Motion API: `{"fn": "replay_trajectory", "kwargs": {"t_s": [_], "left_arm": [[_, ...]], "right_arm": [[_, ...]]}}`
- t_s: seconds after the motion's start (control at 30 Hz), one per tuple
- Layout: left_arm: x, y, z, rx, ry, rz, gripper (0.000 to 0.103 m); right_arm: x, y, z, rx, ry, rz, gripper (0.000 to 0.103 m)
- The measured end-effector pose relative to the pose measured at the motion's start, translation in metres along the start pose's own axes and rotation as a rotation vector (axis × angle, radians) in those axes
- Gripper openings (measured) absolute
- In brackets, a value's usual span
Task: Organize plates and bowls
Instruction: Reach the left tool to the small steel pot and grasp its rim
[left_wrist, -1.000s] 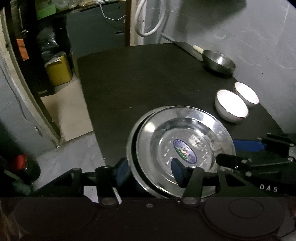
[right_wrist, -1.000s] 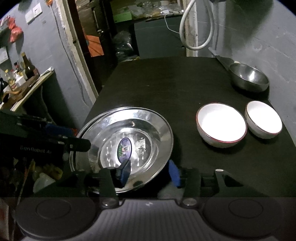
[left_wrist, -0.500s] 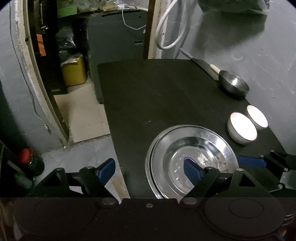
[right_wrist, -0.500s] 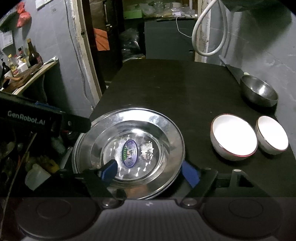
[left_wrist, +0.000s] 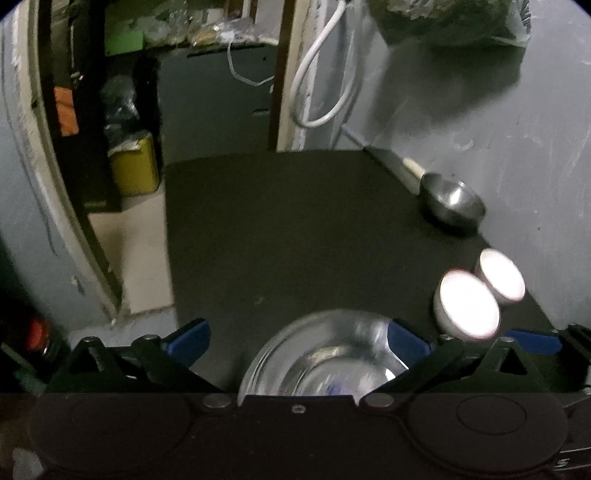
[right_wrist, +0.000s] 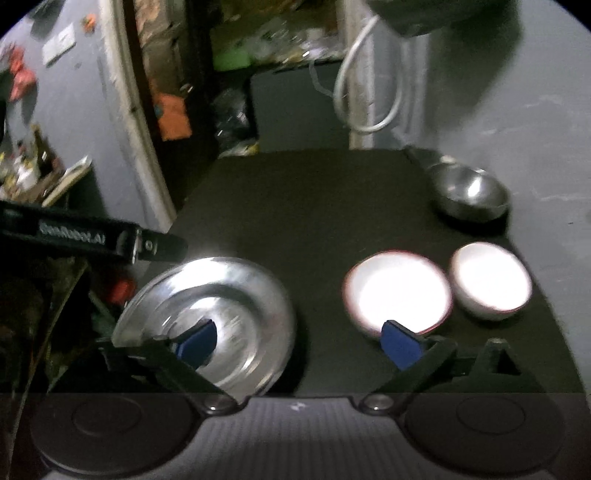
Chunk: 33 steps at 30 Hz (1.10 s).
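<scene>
Left wrist view, left gripper (left_wrist: 297, 338): jaws opening, blue pads wide apart, nothing pressed; the steel plates (left_wrist: 325, 354) lie below, between them.
Right wrist view, right gripper (right_wrist: 299, 341): jaws opening, pads spread, gripping nothing; left pad hangs over the plates, right pad in front of the larger white bowl (right_wrist: 397, 291).
Steel plates: stacked at the near left corner of the black table (left_wrist: 295, 229); how many is blurred. Top plate holds nothing but a sticker, smeared.
White bowls: larger bowl and smaller white bowl (right_wrist: 491, 280) just beside each other, near right; interiors glare white, contents unreadable.
Steel bowl (right_wrist: 469, 194): far right, by the wall, looks empty.
Knife (left_wrist: 399, 166): behind the steel bowl along the wall, partly hidden.
Cut off: plates' near edge hidden under the gripper bodies in both views.
Hard to make out: both views motion-blurred.
</scene>
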<state>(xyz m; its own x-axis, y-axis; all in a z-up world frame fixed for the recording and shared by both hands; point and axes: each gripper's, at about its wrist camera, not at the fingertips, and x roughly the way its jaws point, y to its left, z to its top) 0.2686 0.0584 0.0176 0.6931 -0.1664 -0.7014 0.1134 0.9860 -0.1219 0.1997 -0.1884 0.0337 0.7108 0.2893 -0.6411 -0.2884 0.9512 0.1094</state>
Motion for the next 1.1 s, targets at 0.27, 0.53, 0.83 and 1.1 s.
{"fn": "replay_trajectory", "kwargs": {"t_s": [0.27,0.53,0.83,1.1], "left_arm": [[0.044,-0.034,0.042,-0.039,-0.048,0.003,0.102],[0.114,-0.076,0.099,-0.050,-0.094,-0.006,0.102],[0.186,-0.121,0.134,-0.023,-0.068,-0.075,0.102],[0.223,-0.141,0.137,-0.022,-0.002,-0.062,0.098]], "right_arm": [[0.006,-0.077,0.032,0.139,-0.087,-0.050,0.101],[0.053,-0.143,0.062,0.414,-0.150,-0.109,0.100],[0.096,-0.179,0.072,0.510,-0.154,-0.213,0.086],[0.123,-0.198,0.076,0.549,-0.128,-0.221,0.064]]}}
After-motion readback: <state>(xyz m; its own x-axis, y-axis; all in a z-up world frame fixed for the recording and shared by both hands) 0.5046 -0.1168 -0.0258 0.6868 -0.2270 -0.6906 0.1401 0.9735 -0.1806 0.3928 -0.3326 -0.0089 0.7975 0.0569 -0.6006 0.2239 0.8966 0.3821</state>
